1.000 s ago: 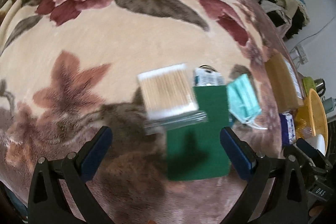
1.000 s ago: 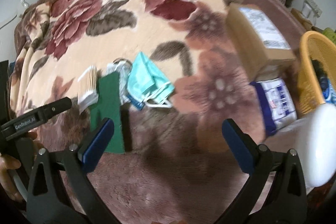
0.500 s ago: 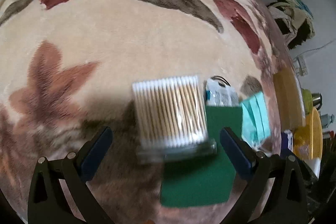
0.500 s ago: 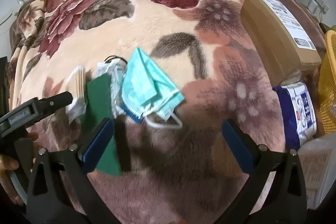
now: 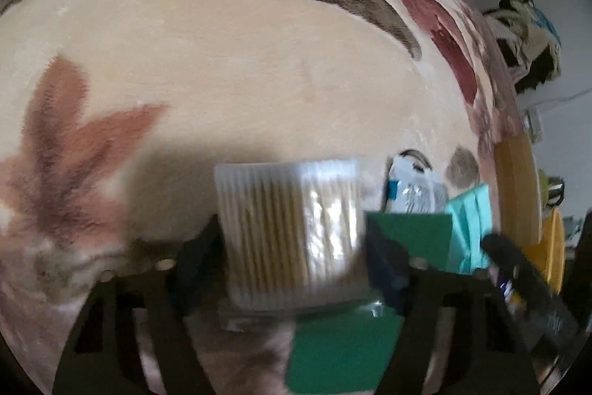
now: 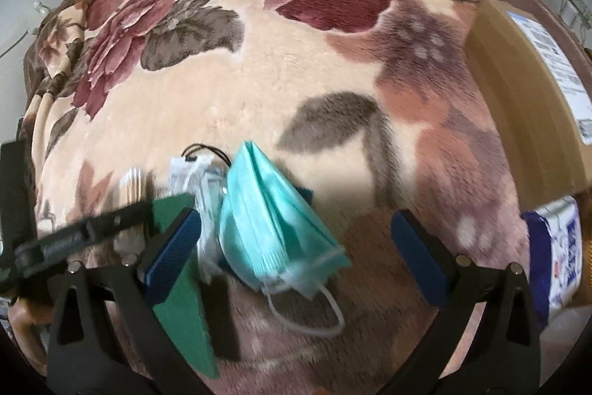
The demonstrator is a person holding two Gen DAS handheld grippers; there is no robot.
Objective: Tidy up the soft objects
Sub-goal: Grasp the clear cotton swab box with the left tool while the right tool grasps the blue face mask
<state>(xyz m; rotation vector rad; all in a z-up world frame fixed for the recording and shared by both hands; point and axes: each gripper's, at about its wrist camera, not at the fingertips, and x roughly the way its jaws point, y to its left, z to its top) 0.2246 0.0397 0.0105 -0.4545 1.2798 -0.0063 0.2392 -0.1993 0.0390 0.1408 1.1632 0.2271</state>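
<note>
The left gripper (image 5: 292, 254) has just been closing, and its fingers now hug the pack of cotton swabs (image 5: 288, 232) from both sides. The right gripper (image 6: 296, 247) stands wide apart around the teal mask (image 6: 270, 224) on the blanket (image 6: 259, 80), not touching it.

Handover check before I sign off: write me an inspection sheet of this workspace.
Surface: floral plush blanket.
Job's things: cotton swab pack, green sheet, teal face mask, clear packet, clustered together.
Clutter: cardboard box, blue-white pack, yellow basket.
Grippers: left gripper has just been closing, jaws flanking the swab pack; right gripper open around the mask.
Cables: nothing seen.
Surroundings: heaped clothes.
</note>
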